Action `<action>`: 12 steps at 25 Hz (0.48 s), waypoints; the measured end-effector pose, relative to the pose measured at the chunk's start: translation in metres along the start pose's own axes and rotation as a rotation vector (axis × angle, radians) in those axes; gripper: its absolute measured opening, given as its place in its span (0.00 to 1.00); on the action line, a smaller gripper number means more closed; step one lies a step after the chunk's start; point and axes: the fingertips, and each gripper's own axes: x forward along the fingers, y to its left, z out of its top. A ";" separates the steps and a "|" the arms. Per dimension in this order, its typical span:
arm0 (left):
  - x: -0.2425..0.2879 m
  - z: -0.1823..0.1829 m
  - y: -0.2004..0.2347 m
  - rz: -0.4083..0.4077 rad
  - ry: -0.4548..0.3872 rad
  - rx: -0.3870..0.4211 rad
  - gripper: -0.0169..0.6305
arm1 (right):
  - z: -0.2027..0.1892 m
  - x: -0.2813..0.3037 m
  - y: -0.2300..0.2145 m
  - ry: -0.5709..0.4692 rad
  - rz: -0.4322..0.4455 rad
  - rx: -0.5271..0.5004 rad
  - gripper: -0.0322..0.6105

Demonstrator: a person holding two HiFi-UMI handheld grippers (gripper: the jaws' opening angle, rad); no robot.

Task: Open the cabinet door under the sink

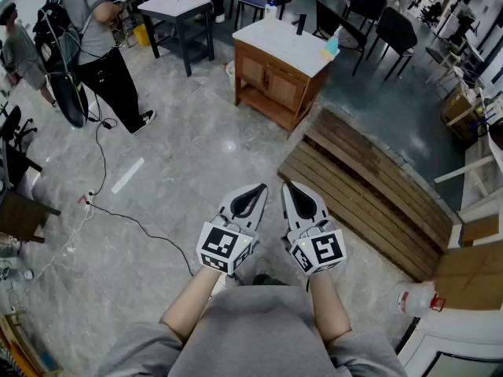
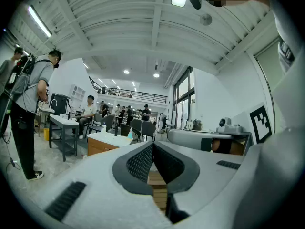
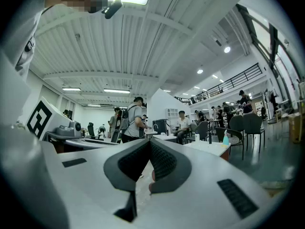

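The sink cabinet is a low wooden unit with a white top, standing far ahead across the grey floor, with its two doors shut. I hold both grippers close to my body, well short of it. The left gripper and right gripper point forward side by side, each with its jaws pressed together and holding nothing. The cabinet appears small beyond the shut left gripper in the left gripper view. Its white top lies right of the shut right gripper in the right gripper view.
A slatted wooden pallet lies on the floor between me and the cabinet, to the right. A person stands at the upper left, with a cable trailing across the floor. A table and chairs stand beyond. A plastic bottle lies at the lower right.
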 end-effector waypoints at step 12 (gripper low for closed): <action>0.058 -0.005 -0.004 0.015 0.019 0.009 0.04 | -0.011 0.008 -0.061 -0.007 -0.002 0.032 0.06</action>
